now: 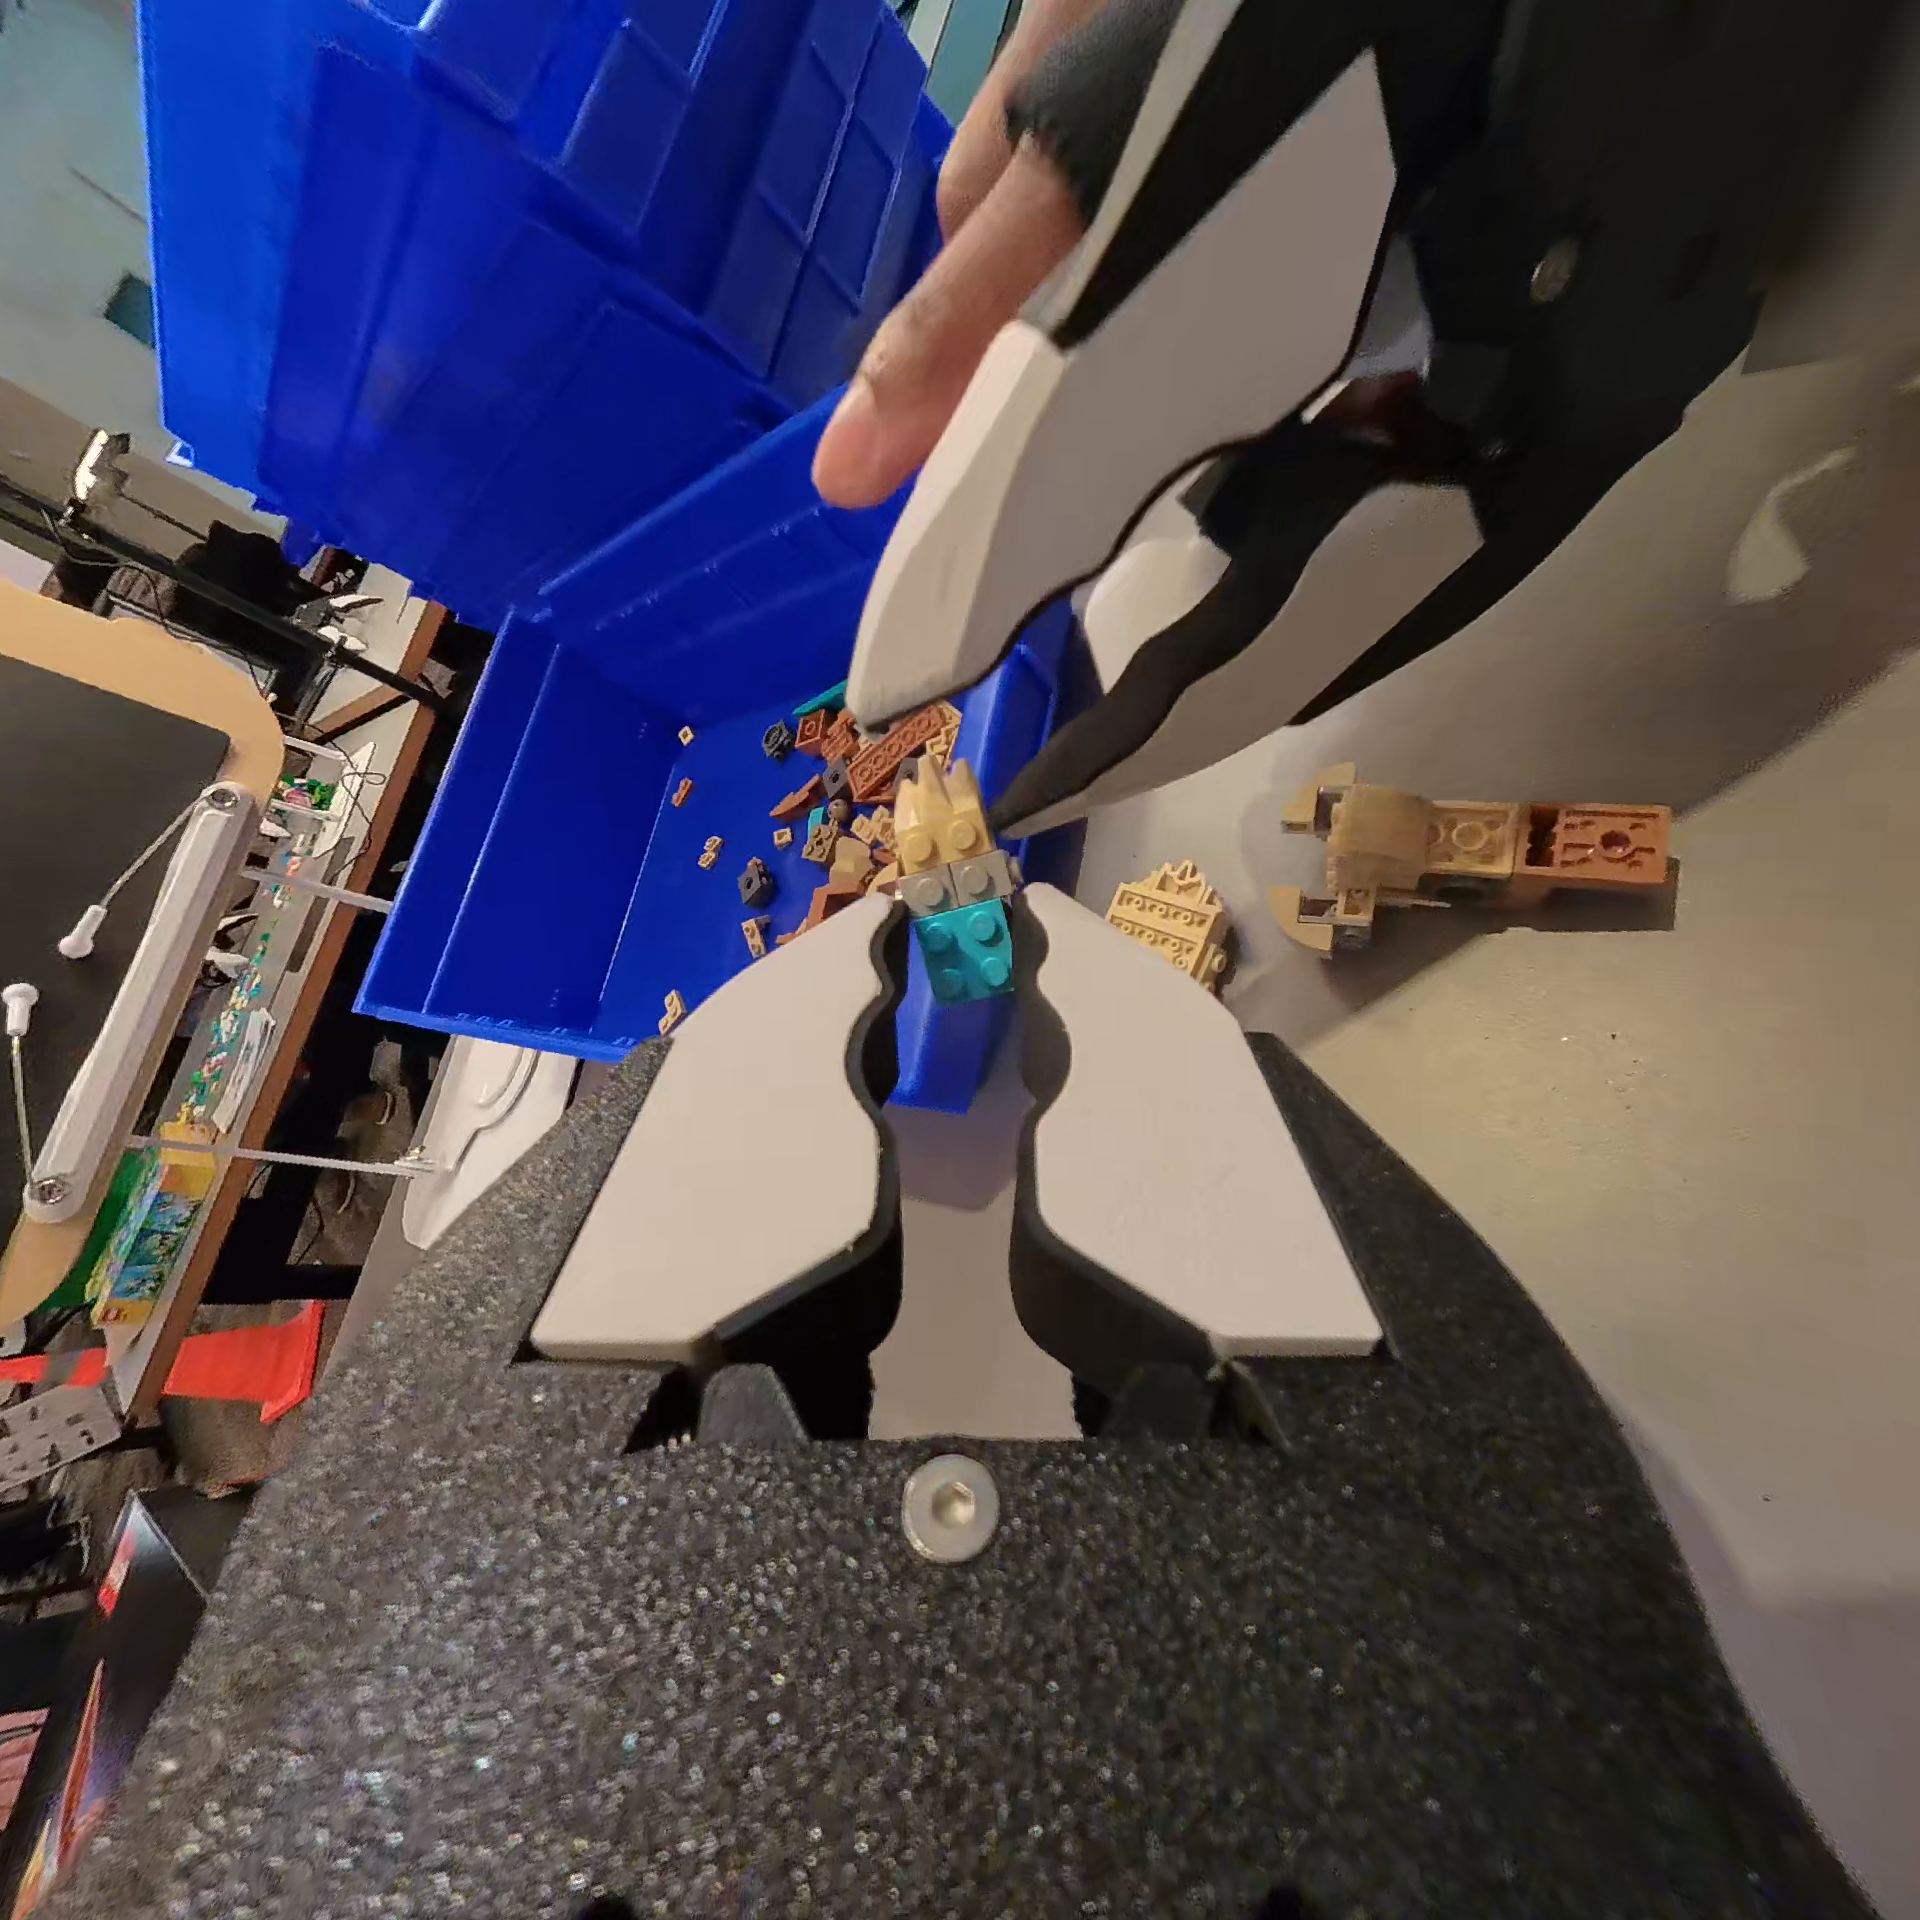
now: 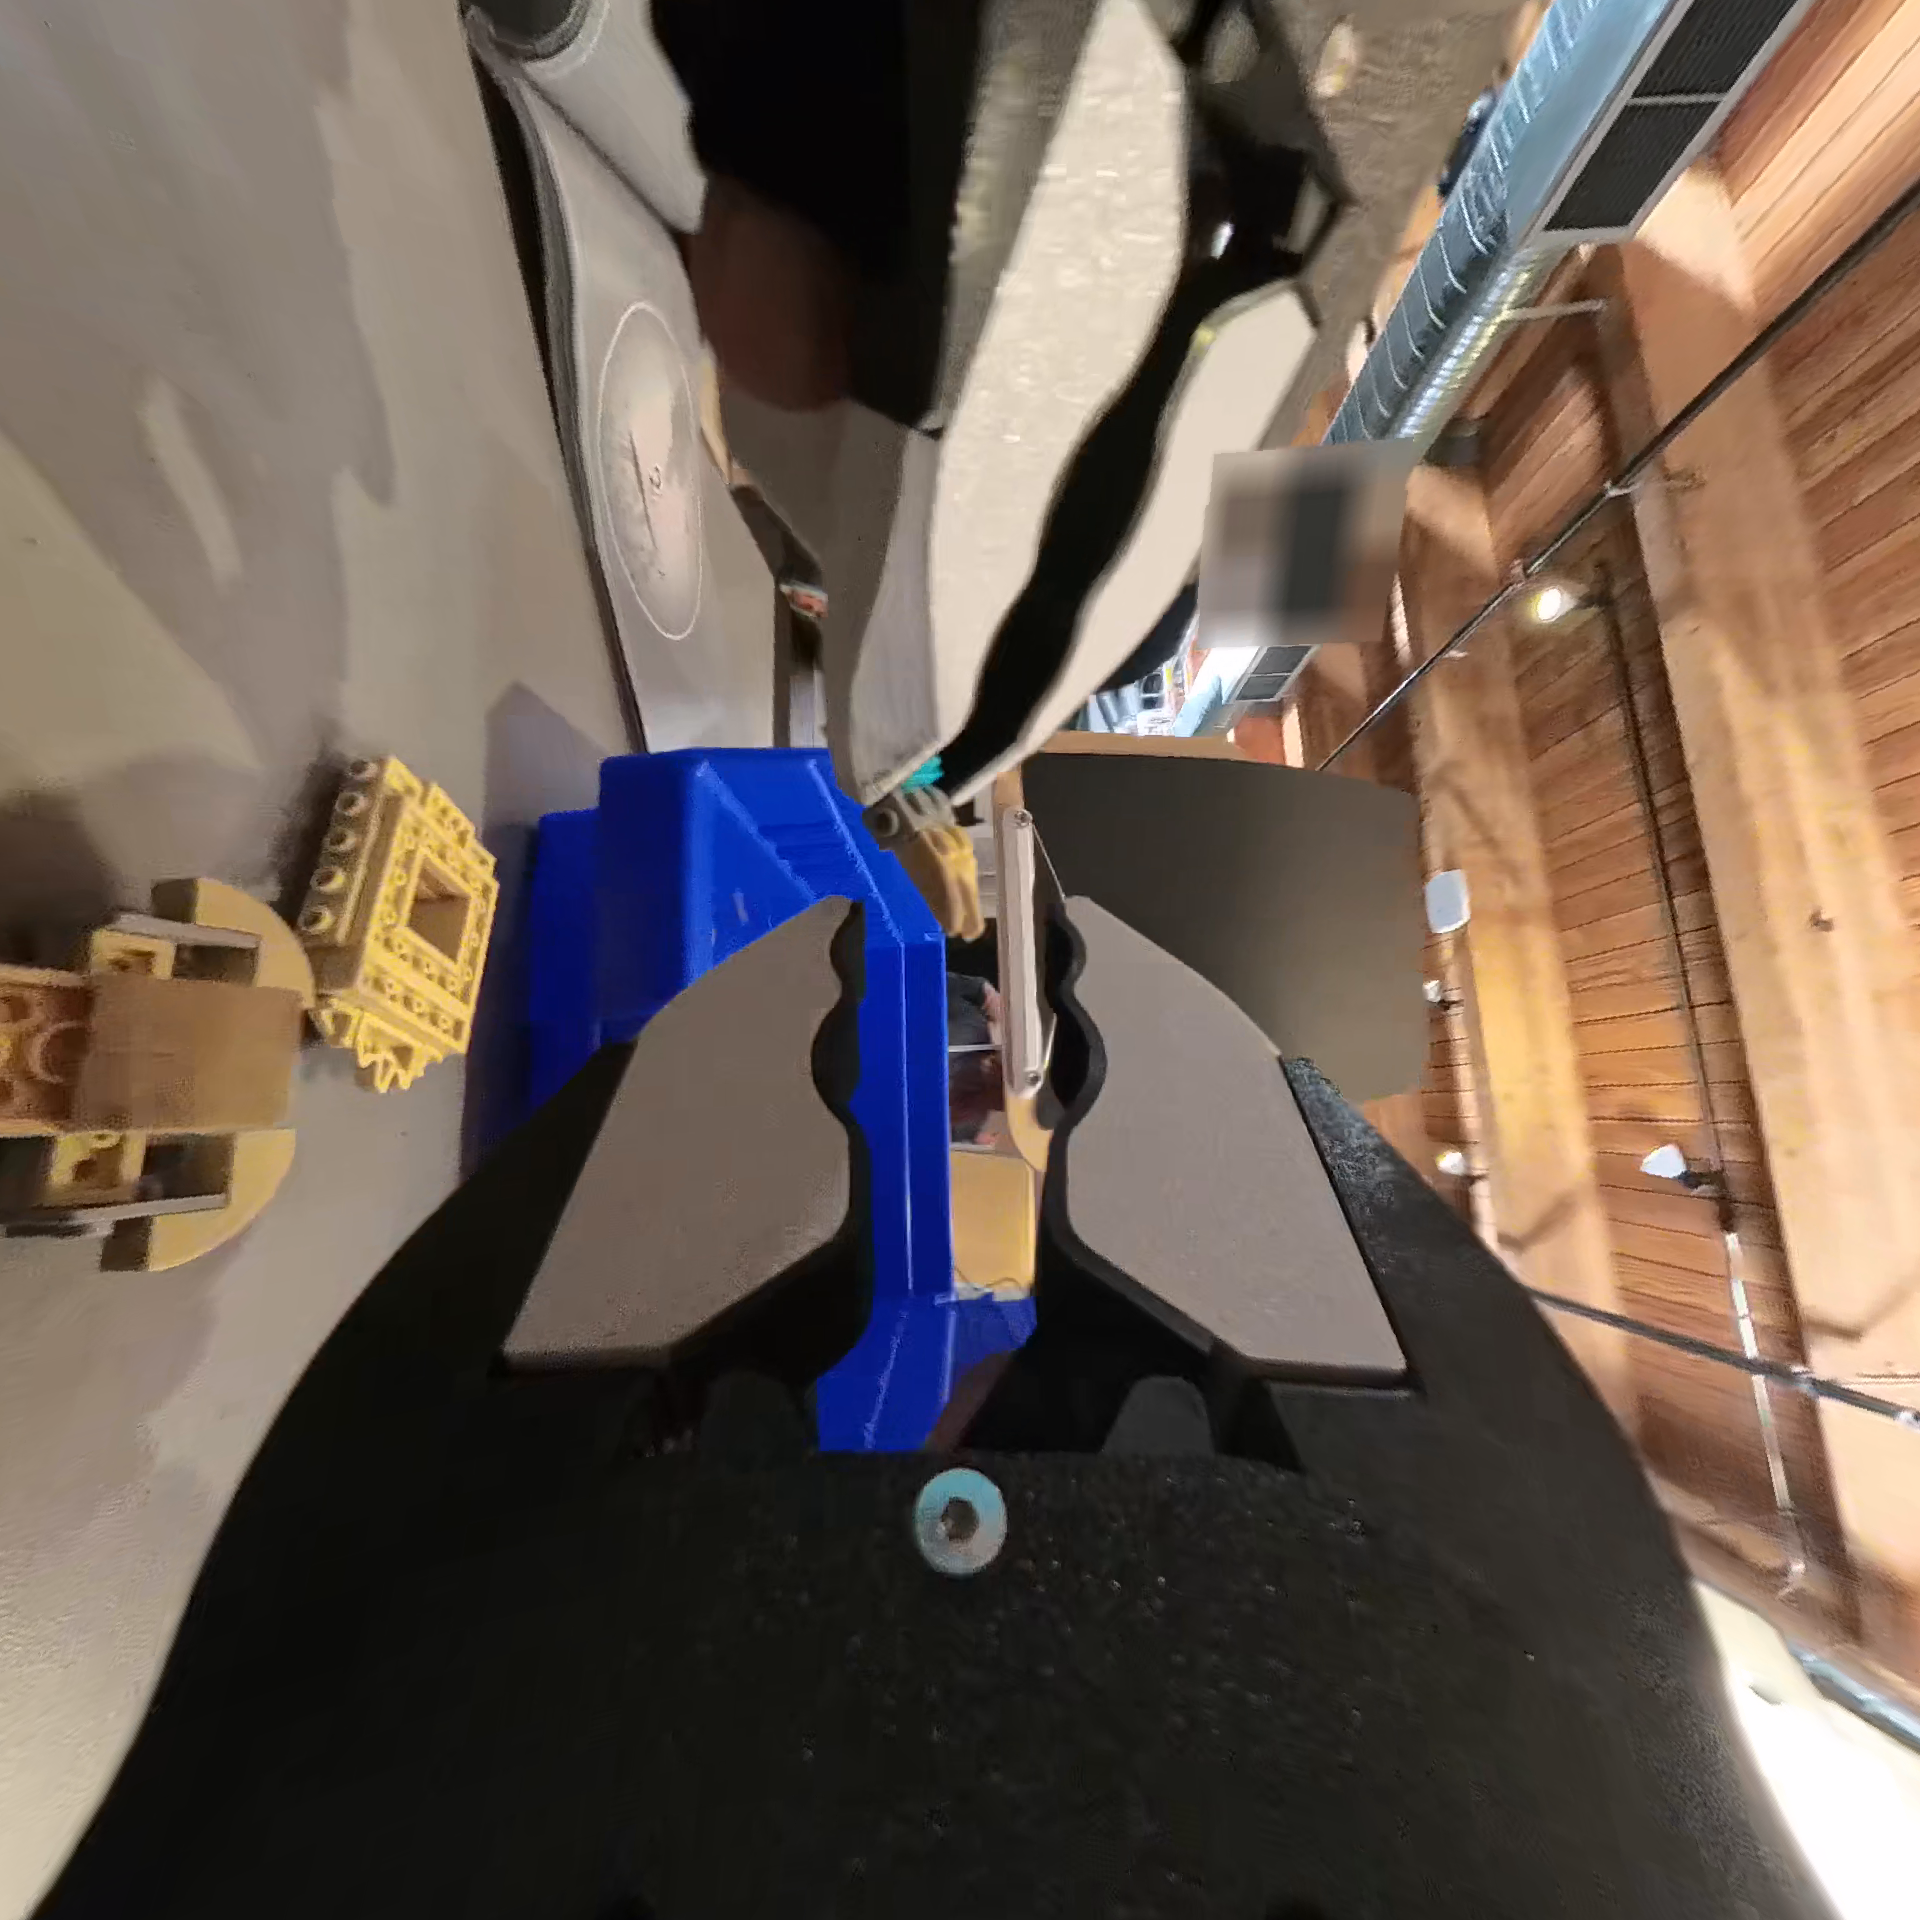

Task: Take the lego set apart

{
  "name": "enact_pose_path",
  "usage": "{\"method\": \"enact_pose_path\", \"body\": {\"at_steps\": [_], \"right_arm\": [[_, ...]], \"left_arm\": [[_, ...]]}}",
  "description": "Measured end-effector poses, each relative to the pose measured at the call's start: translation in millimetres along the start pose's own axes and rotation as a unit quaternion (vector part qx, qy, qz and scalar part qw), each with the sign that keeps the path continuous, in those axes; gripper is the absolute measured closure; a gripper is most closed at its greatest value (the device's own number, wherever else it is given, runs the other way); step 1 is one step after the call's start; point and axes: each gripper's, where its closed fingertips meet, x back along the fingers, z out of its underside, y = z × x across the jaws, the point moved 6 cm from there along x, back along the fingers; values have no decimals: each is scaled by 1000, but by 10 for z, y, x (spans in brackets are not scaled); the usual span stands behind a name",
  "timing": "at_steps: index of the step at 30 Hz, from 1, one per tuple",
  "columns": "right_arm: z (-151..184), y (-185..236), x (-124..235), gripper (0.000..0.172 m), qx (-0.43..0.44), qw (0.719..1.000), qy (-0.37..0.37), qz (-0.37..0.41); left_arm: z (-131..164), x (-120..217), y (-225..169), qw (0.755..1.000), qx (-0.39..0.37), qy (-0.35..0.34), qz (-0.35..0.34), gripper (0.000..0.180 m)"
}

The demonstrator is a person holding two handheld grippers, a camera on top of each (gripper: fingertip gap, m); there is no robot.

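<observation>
Right then: left tongs (image 1: 961, 914) clamped the teal base of a small brick stack (image 1: 951, 883) above the blue bin (image 1: 520, 883). Right tongs (image 1: 935, 774) hung open at its 12 o'clock tan tip, gripping nothing.

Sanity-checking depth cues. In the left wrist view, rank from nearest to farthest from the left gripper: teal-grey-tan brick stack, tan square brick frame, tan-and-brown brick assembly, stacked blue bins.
1. Teal-grey-tan brick stack: clamped between the left gripper's fingertips.
2. Tan square brick frame: on the table, just right of the fingertips.
3. Tan-and-brown brick assembly: farther right on the table.
4. Stacked blue bins: far behind, upper left.
</observation>
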Motion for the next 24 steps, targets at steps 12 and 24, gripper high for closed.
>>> {"method": "enact_pose_path", "body": {"at_steps": [12, 24], "right_arm": [[62, -82, -73, 164, -81, 996, 35, 35], [96, -322, -61, 164, -313, 948, 27, 54]], "left_arm": [[-140, 82, 49, 996, 42, -81, -3, 162], [-214, 181, 262, 948, 236, -212, 22, 156]]}}
